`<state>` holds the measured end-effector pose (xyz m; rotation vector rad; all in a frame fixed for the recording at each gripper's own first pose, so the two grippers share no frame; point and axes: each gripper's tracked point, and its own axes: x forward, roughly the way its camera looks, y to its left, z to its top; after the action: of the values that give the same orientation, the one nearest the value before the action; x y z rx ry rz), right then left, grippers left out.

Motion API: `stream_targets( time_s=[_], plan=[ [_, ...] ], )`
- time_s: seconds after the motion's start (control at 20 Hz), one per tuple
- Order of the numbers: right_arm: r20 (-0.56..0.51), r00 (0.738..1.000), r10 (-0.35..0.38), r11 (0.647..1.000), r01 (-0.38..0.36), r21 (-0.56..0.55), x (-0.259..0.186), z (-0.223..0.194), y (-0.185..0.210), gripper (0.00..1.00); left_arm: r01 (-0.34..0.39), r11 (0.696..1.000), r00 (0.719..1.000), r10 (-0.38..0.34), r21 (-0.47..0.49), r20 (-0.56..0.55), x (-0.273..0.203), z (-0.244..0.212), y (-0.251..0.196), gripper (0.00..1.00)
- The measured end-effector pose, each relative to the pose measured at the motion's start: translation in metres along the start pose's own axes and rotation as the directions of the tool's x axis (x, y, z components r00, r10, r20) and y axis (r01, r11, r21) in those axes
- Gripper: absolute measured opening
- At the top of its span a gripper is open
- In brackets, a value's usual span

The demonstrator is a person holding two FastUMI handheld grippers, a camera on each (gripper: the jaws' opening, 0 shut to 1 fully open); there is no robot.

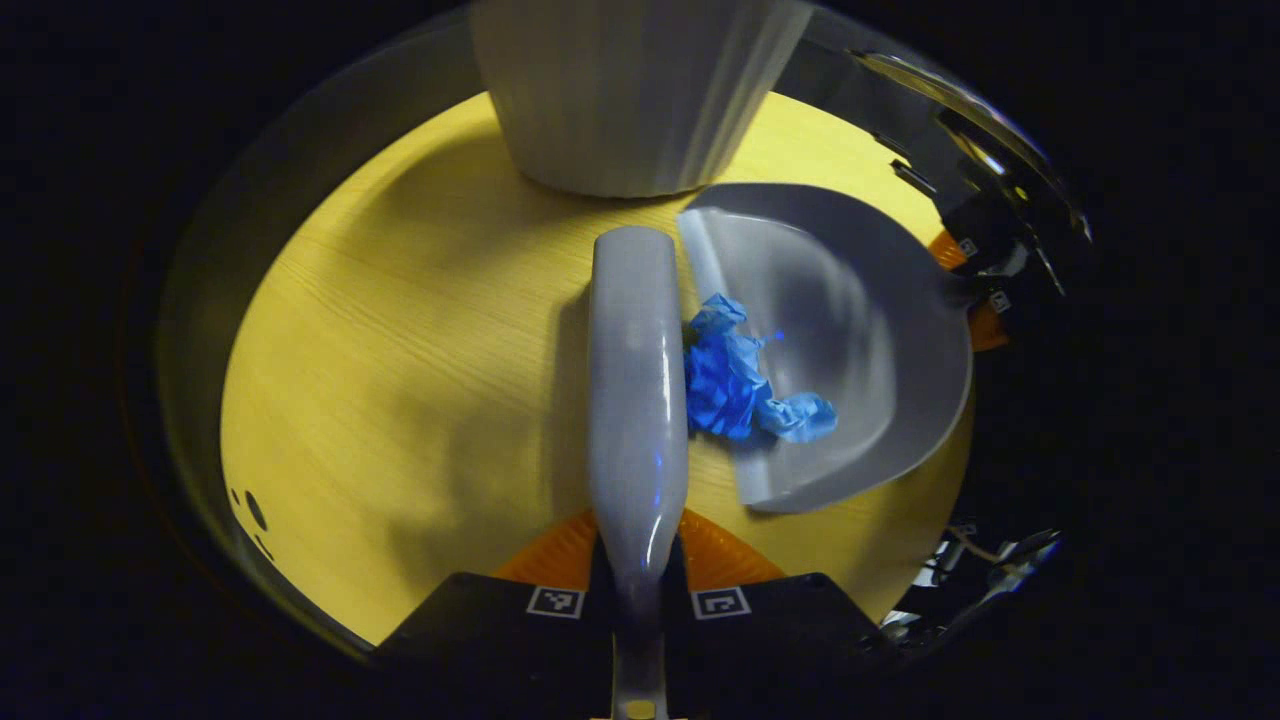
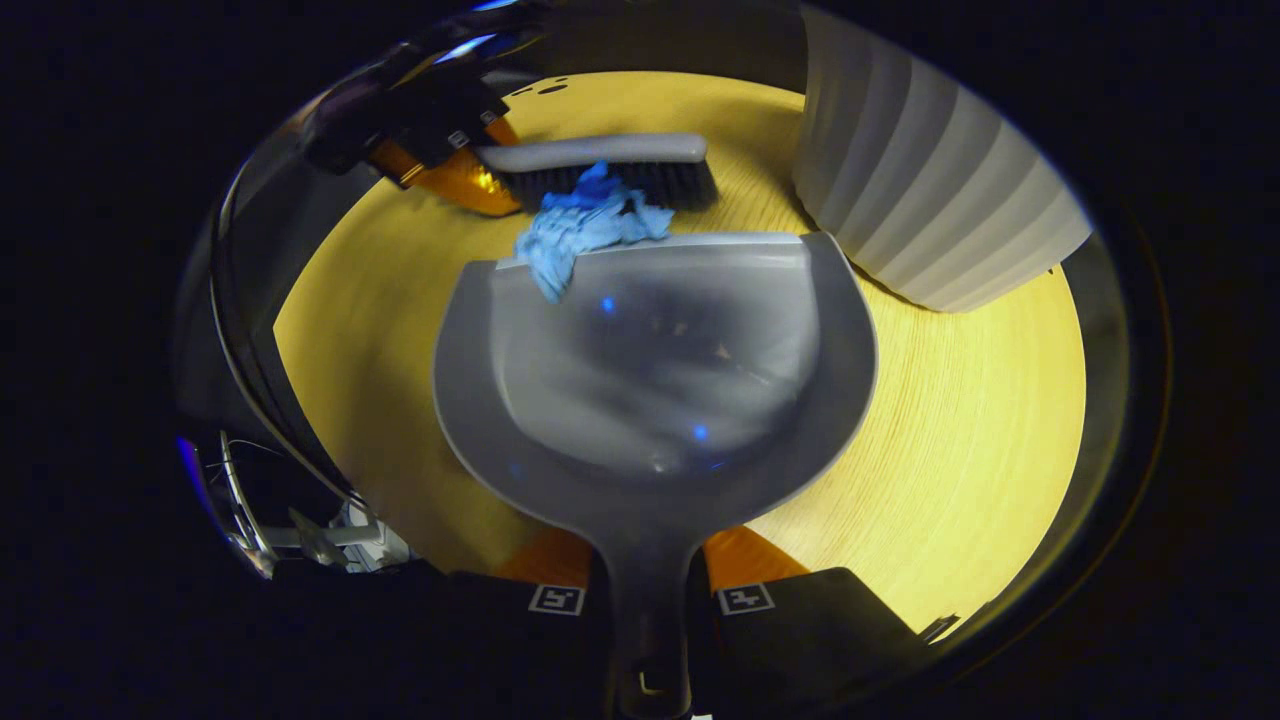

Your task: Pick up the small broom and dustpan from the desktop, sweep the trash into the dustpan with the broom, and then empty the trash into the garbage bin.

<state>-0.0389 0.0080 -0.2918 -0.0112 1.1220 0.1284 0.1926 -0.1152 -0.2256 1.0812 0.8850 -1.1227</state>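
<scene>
My left gripper point(image 1: 638, 580) is shut on the handle of the small grey broom point(image 1: 636, 400), which points away from me over the yellow desktop point(image 1: 400, 380). Crumpled blue trash point(image 1: 740, 375) lies against the broom's right side, partly over the lip of the grey dustpan point(image 1: 880, 340). In the right gripper view, my right gripper point(image 2: 647, 590) is shut on the dustpan point(image 2: 650, 380) handle. There the broom point(image 2: 610, 165) and its dark bristles press the blue trash point(image 2: 585, 225) at the pan's front edge. The left gripper point(image 2: 440, 130) shows behind the broom.
A white ribbed garbage bin point(image 1: 630, 90) stands on the desktop just beyond the broom and dustpan; it shows at the upper right point(image 2: 930, 190) in the right gripper view. The desktop's edges curve around both views, with dark surroundings beyond.
</scene>
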Motion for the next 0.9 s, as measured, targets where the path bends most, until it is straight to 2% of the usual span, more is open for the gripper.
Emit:
stream_targets(
  time_s=[0.05,0.25,0.3,0.4,0.45,0.75,0.9],
  plan=[
    [0.009,1.000,0.002,1.000,-0.002,-0.002,0.000,-0.001,-0.001,0.33,0.009,1.000,1.000,-0.009,-0.003,-0.002,-0.002,-0.003,-0.010,0.24],
    [0.025,1.000,-0.003,1.000,0.003,0.007,-0.002,0.003,0.000,0.33,0.070,0.991,0.997,-0.067,-0.111,0.034,-0.009,0.006,-0.044,0.24],
    [0.031,1.000,0.004,1.000,-0.004,-0.001,-0.001,0.003,-0.001,0.33,0.064,0.989,0.997,-0.059,-0.130,0.040,-0.003,0.005,-0.048,0.24],
    [0.042,0.999,0.007,1.000,-0.007,-0.001,-0.001,0.005,-0.001,0.33,0.094,0.971,0.994,-0.080,-0.221,0.072,-0.014,0.004,-0.059,0.27],
    [0.045,0.999,0.009,1.000,-0.009,-0.003,-0.001,0.006,-0.001,0.33,0.104,0.962,0.992,-0.083,-0.253,0.092,-0.019,0.006,-0.062,0.24],
    [0.055,0.998,0.043,0.999,-0.043,-0.006,-0.001,0.010,-0.001,0.33,0.044,0.950,0.990,0.001,-0.309,0.143,-0.041,0.003,-0.079,0.27],
    [0.068,0.997,0.024,0.999,-0.022,-0.025,0.000,0.013,-0.004,0.33,-0.009,0.938,0.982,0.072,-0.346,0.172,-0.046,-0.002,-0.086,0.24]
  ],
)
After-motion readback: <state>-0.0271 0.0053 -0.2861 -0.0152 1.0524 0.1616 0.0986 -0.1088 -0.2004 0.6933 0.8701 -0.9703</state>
